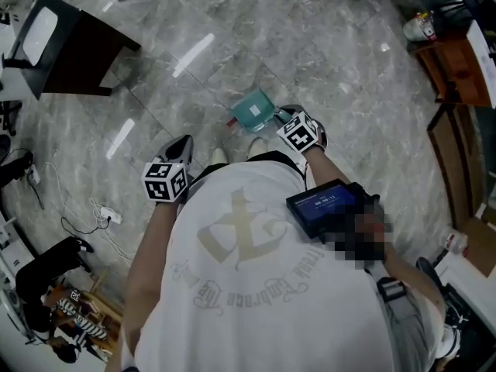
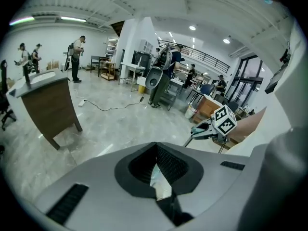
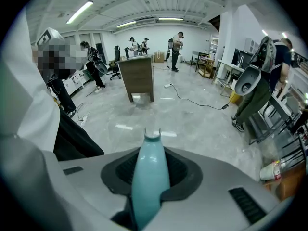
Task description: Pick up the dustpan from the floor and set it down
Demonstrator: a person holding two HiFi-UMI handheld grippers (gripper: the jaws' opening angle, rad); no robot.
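Bare floor is seen ahead of the left tongs and the right tongs, so room is left there. Well to the left of the left tongs a dark desk is stood, and a plug strip is laid nearer. Well right of the right tongs, wooden furniture is stood.

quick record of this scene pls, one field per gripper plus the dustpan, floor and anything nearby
left gripper: jaws together, nothing between them
right gripper: jaws closed on the dustpan handle
dustpan: teal, low in front of the person, pan end away from the right gripper; whether it touches the floor cannot be told
floor: grey marbled tiles with light glare
nearby: dark wooden stand at upper left of the head view
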